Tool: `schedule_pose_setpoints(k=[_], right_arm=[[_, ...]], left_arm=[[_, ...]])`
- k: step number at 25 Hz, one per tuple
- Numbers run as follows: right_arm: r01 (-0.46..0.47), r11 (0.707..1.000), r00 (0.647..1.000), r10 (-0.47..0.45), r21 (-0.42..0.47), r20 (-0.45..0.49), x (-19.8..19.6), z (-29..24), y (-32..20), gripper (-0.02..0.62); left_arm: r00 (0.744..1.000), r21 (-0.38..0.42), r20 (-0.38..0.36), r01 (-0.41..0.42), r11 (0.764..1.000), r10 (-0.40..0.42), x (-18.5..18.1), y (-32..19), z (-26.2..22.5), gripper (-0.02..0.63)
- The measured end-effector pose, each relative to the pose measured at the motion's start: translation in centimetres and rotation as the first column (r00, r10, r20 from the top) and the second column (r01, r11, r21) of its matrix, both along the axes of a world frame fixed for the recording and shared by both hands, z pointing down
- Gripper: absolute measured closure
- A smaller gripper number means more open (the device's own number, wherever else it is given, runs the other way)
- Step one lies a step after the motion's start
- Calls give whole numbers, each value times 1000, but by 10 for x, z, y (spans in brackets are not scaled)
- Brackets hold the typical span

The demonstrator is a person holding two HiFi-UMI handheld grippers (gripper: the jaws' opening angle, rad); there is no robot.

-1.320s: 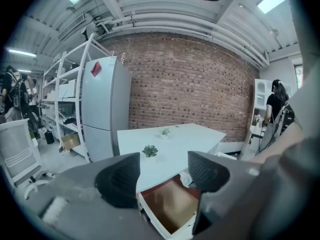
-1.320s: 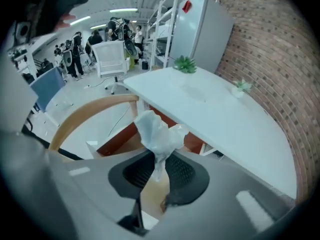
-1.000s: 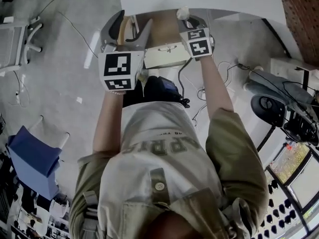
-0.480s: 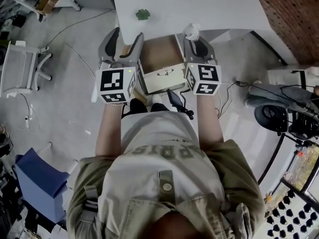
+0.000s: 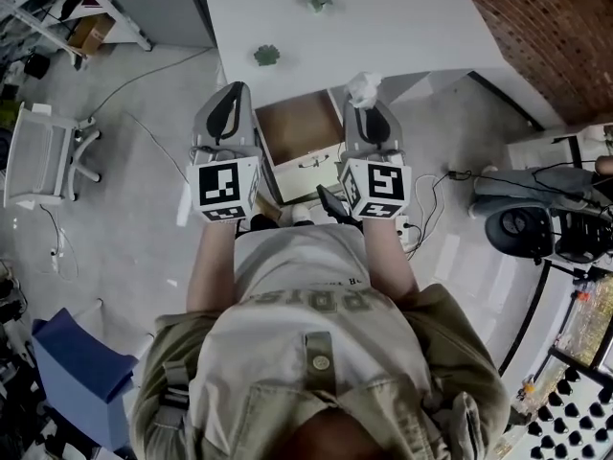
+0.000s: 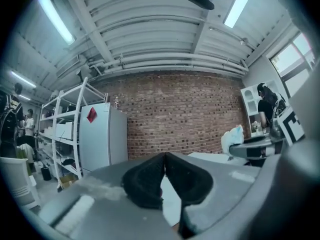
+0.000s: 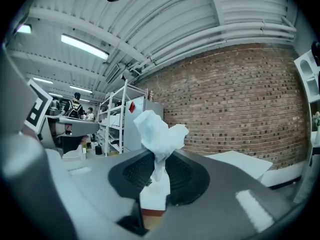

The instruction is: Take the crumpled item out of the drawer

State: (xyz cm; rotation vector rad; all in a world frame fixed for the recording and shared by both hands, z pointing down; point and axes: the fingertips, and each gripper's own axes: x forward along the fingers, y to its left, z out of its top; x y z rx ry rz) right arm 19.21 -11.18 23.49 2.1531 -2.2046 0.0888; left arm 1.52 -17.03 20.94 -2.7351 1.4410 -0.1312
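My right gripper (image 5: 365, 102) is shut on a crumpled white paper wad (image 5: 363, 86), held over the table's front edge and above the open drawer (image 5: 297, 123). In the right gripper view the wad (image 7: 159, 133) sticks up from between the pads of that gripper (image 7: 159, 160). The drawer's brown inside shows bare, and its cream front panel (image 5: 308, 166) faces me. My left gripper (image 5: 233, 92) hangs at the drawer's left side. Its jaws have just been closing and now meet with nothing between them, as the left gripper view shows of this gripper (image 6: 164, 157).
A white table (image 5: 412, 27) carries two small green items (image 5: 266, 56) (image 5: 317, 1). A white chair (image 5: 38, 151) stands at the left and a dark chair base (image 5: 522, 223) at the right. Cables lie on the floor. A blue seat (image 5: 67, 372) is at the lower left.
Both grippers have risen from the drawer toward the table's edge. The left jaws went from wide open to shut. The right gripper kept hold of the paper wad.
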Motion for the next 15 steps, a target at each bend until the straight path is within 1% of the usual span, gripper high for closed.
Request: schedule_pose_setpoints(k=[1, 6, 15], right_arm=[[-1, 1000, 1000, 1, 8, -2, -1, -3, 1, 525], [-9, 998, 1000, 10, 56, -10, -6, -19, 6, 525], [-23, 993, 1000, 25, 114, -14, -7, -39, 16, 525]], left_arm=[[1000, 3, -3, 5, 1000, -5, -2, 1, -1, 598], [1000, 23, -3, -6, 1000, 6, -7, 3, -7, 598], [1000, 46, -15, 7, 999, -6, -13, 11, -20, 598]])
